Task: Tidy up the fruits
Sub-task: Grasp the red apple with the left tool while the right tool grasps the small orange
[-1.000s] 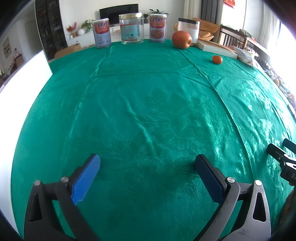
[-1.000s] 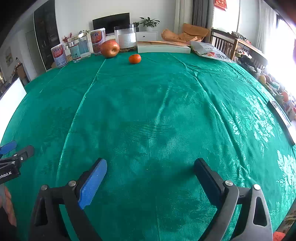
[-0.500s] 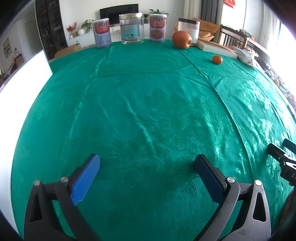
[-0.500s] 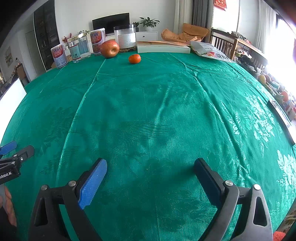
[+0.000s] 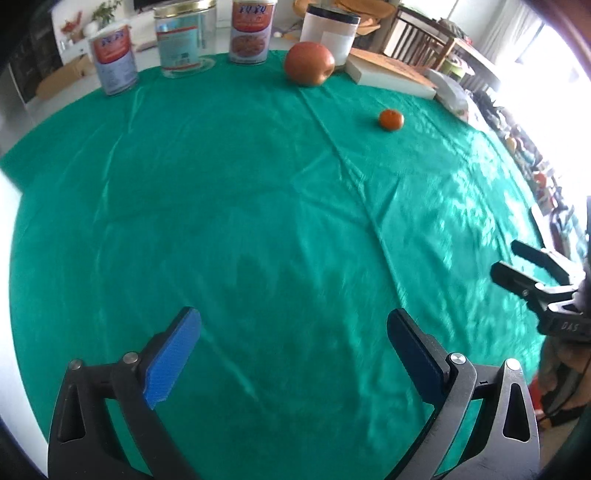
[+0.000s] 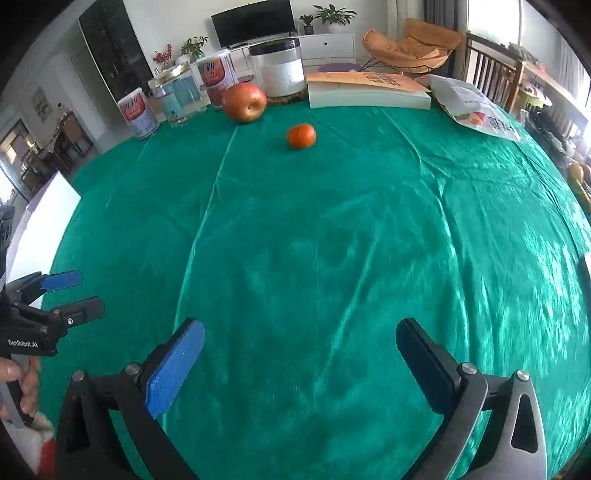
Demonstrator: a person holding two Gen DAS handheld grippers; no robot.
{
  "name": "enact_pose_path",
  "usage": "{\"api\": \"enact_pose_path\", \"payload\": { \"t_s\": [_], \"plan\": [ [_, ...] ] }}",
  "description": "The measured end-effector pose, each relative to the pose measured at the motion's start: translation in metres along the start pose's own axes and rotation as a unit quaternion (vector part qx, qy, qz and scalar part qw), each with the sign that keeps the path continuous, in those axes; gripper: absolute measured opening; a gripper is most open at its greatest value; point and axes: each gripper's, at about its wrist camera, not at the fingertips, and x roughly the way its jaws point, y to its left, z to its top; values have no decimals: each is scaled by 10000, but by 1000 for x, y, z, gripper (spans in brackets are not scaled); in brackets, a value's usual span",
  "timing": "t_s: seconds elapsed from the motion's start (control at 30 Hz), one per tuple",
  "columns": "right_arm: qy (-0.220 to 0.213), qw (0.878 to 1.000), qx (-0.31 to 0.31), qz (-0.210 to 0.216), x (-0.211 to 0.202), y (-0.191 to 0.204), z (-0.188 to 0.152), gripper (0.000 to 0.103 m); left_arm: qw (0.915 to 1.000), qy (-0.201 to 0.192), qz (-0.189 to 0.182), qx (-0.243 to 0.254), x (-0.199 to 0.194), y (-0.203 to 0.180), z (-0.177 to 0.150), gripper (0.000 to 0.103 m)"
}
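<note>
A large red apple [image 5: 308,68] sits at the far edge of the green tablecloth; it also shows in the right wrist view [image 6: 243,102]. A small orange tangerine [image 5: 390,119] lies nearer, to the apple's right, also in the right wrist view [image 6: 301,136]. My left gripper [image 5: 293,345] is open and empty over bare cloth, far from both fruits. My right gripper [image 6: 300,354] is open and empty, also far back. Each gripper shows in the other's view: the right gripper [image 5: 526,264] and the left gripper [image 6: 79,291].
Two printed cans [image 5: 112,62] [image 5: 250,29], a glass jar [image 5: 183,37], a white jar [image 5: 328,31] and a book [image 5: 391,74] line the far edge. A snack bag [image 6: 476,107] lies far right. A white board [image 6: 44,210] stands off the left edge.
Both grippers have moved forward toward the far side of the table; the fruits and jars appear nearer. Both stay open. The fruits have not moved.
</note>
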Motion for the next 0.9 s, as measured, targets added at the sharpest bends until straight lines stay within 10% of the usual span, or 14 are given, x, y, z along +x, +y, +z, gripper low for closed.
{"api": "enact_pose_path", "payload": {
  "t_s": [0.17, 0.37, 0.7, 0.8, 0.9],
  "plan": [
    [636, 9904, 930, 803, 33, -40, 93, 103, 9956, 544, -518, -564, 19, 0, 121, 101],
    [696, 9756, 1635, 1286, 56, -70, 152, 103, 9977, 162, 212, 631, 50, -40, 226, 101],
    [950, 9758, 1482, 1301, 85, -88, 162, 103, 9915, 222, 547, 1160, 107, -51, 258, 99],
    [914, 9787, 1355, 1241, 92, -85, 174, 103, 9927, 11, 470, 1112, 102, -48, 260, 69],
    [945, 9793, 1259, 1273, 101, -76, 188, 102, 9953, -100, 325, 902, 99, -38, 261, 67]
  ]
}}
